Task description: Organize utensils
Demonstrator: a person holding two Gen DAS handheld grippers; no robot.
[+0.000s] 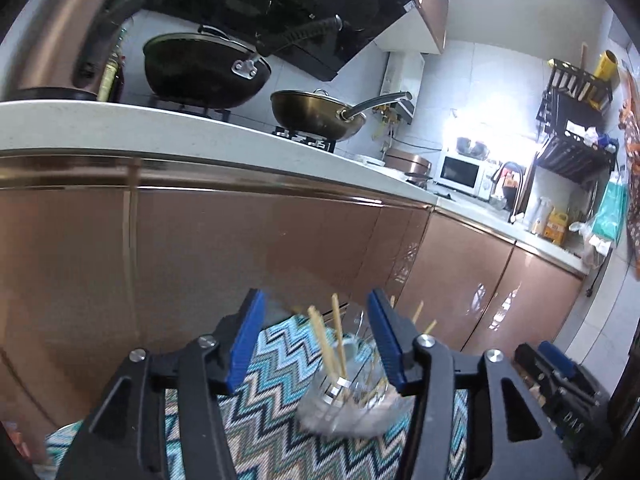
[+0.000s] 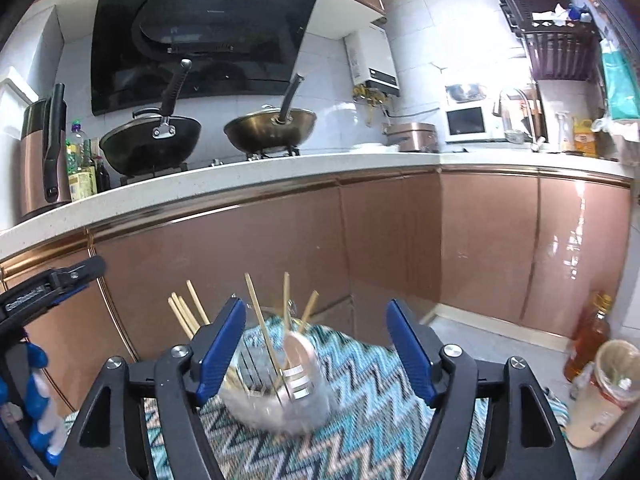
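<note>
Right wrist: chopsticks point(image 2: 256, 316) ahead, between open claw point(image 2: 316, 344).

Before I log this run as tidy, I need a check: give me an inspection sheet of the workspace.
Surface: zigzag-patterned cloth covers the work surface.
Job's things: clear glass jar standing on the cloth, chopsticks upright and fanned inside; image blurred.
Clutter: oil bottle and a cup at the cloth's right edge.
Grippers: left gripper open, empty; right gripper open, empty; the jar sits ahead of both.
Cables: nothing seen.
Surroundings: kitchen counter, two woks, microwave, copper cabinets.
</note>
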